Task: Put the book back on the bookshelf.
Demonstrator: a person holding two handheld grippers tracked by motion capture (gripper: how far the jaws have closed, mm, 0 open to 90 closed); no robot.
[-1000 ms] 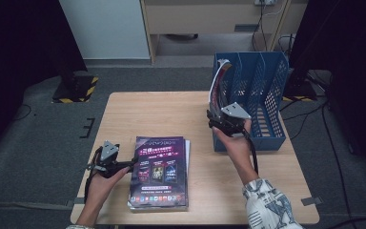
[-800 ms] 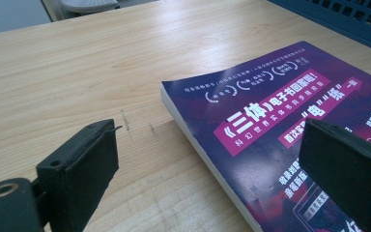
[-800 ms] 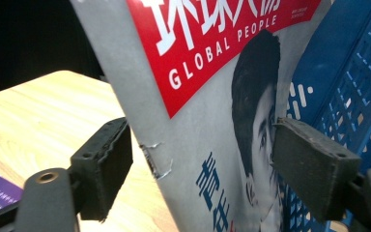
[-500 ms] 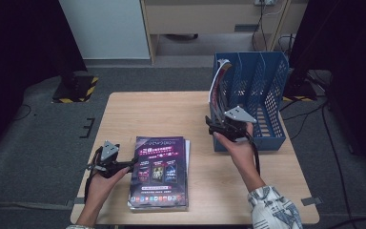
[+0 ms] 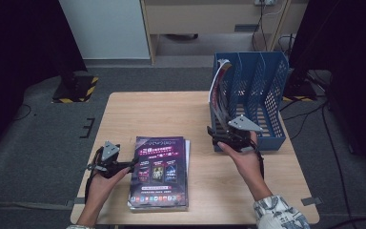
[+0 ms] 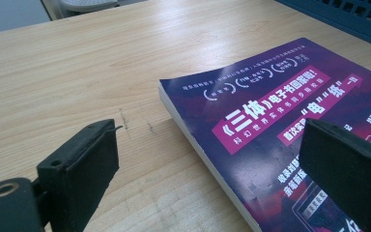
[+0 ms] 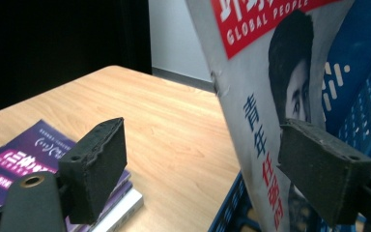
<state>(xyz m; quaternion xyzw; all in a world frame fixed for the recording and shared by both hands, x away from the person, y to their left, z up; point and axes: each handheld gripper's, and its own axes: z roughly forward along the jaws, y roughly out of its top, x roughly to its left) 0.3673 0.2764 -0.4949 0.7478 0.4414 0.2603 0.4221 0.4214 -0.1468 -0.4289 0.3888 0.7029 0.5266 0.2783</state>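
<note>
Jaws apart on right gripper [image 5: 229, 135], just been opening, w/ magazine [image 5: 218, 90] standing between them in blue rack [image 5: 267, 95], prob. released. Left gripper [image 5: 116, 164] jaws apart beside purple book [image 5: 160, 171] on desk [image 5: 157, 114].

The right claw [image 5: 225, 135] has drawn back from the tall blue plastic file rack [image 5: 267, 90] toward about seven o'clock on the tabletop [image 5: 171, 109], hand [image 5: 245, 160] and patterned sleeve following. Its jaws have just been opening, and the curved grey magazine with a red title band [image 5: 218, 90] now seems to stand free in the rack's leftmost slot, though the right gripper view leaves contact with one pad [image 7: 326, 169] unclear.
</note>
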